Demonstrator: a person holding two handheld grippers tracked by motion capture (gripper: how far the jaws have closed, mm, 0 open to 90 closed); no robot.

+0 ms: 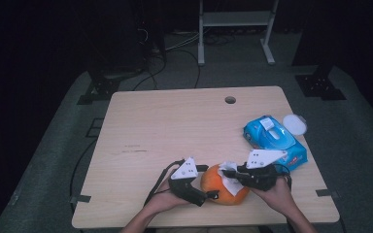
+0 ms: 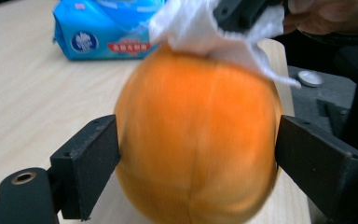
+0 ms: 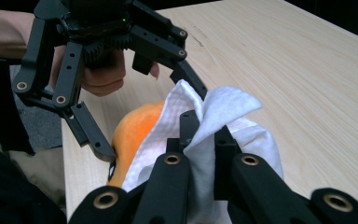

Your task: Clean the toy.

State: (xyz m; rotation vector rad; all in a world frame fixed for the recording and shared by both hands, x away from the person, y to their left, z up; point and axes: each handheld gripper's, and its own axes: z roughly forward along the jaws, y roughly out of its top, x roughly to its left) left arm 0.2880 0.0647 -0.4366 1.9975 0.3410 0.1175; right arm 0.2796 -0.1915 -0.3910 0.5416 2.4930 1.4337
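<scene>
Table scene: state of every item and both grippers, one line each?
Orange fruit: on the table, between the left gripper's jaws, wipe draped over its top.
Wipe: crumpled, pinched by the right gripper, resting on the fruit.
Wipes pack: lying flat, flap looks open.
White lid: flat on the table by the pack.
Left gripper: jaws wide, against the fruit's sides.
Right gripper: shut on the wipe.

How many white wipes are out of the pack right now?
1: a crumpled white wipe pinched in the right gripper, pressed on the orange round fruit. More may be hidden inside the blue wipes pack.
</scene>
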